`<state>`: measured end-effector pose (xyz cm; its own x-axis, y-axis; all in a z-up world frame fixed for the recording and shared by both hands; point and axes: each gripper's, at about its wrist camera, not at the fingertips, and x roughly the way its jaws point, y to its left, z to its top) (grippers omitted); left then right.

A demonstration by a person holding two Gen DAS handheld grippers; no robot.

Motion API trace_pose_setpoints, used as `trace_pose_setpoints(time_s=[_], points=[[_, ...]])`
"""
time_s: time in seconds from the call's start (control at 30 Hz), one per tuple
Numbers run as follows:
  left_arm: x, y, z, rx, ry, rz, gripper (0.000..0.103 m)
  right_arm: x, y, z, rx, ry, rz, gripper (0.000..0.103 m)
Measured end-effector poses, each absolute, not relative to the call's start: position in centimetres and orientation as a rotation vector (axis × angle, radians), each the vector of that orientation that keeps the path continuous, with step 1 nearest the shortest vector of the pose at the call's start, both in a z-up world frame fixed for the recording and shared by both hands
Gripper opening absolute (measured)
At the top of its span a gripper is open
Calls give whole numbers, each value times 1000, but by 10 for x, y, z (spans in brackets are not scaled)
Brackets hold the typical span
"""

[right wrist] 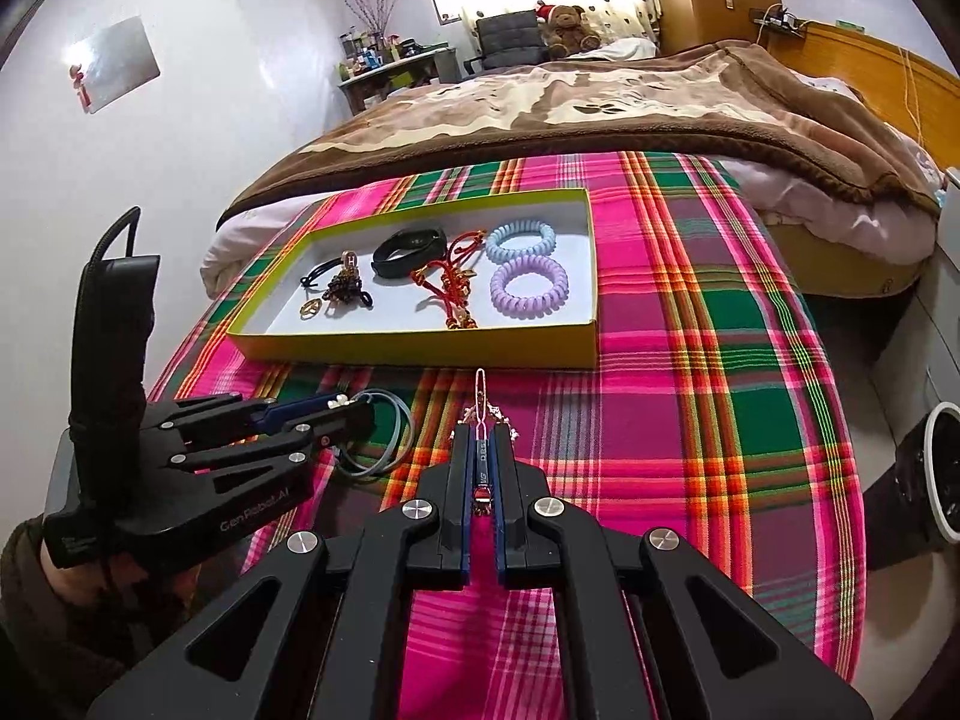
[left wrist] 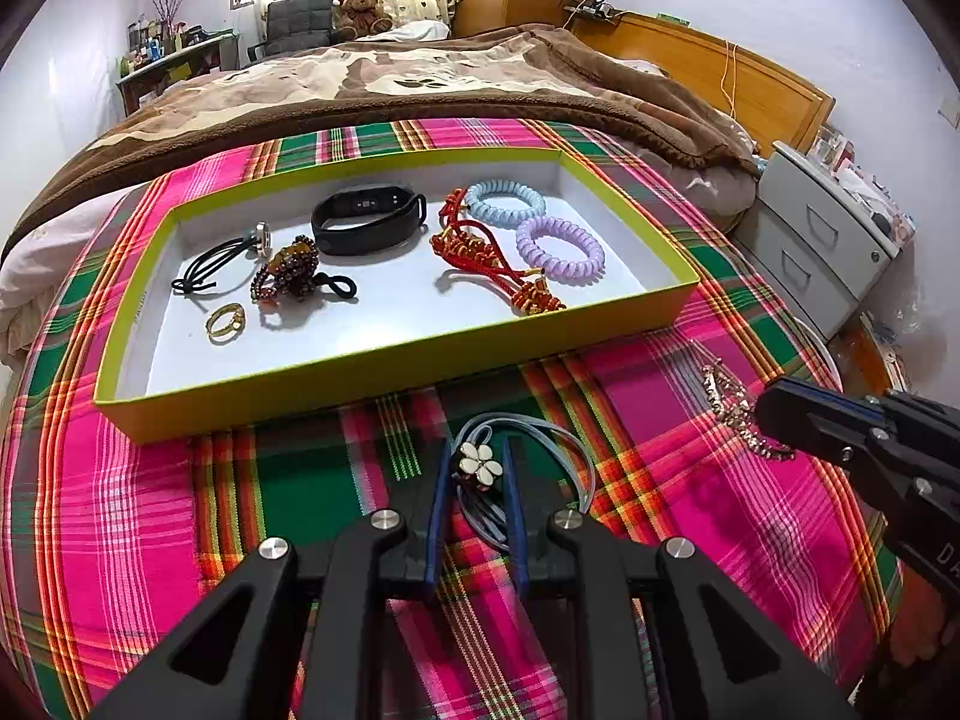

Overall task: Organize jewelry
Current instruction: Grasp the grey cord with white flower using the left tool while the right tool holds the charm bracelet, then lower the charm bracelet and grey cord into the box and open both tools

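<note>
A light blue hair tie with a white flower charm [left wrist: 477,465] lies on the plaid cloth just in front of the yellow-green tray [left wrist: 390,372]. My left gripper [left wrist: 477,450] is shut on the charm, its blue pads on either side; from the right wrist view the left gripper [right wrist: 354,414] shows the cord loops [right wrist: 393,438] trailing out. My right gripper [right wrist: 480,432] is shut on a silver rhinestone clip [right wrist: 480,390], whose wire loop sticks out ahead. In the left wrist view the right gripper [left wrist: 765,414] hovers low with the sparkly piece [left wrist: 732,408] at its tip.
The tray holds a black band [left wrist: 366,222], blue [left wrist: 504,201] and purple [left wrist: 561,249] coil ties, red cords [left wrist: 492,258], a bead bracelet [left wrist: 288,273], a black hair tie [left wrist: 210,270] and a gold ring [left wrist: 225,321]. A brown blanket [left wrist: 420,90] lies behind; grey drawers [left wrist: 822,240] stand right.
</note>
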<state>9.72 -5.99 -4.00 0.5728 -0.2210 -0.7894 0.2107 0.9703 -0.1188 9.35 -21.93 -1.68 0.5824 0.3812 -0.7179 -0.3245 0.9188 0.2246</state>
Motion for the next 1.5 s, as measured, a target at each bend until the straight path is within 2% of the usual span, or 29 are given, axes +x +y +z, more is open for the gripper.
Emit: trace_pose_setpoints(time_s=[0.43,0.97,1.5], points=[[91,-51,-25,-48,892,-265,18,92,-216,-13,72,841,406,4],[92,-18,22,-64,780,-239,18,98,-205,13,84,769,415,4],[132,-7,17,-122,785,-239,18,161,-206,20,75,734,361,4]])
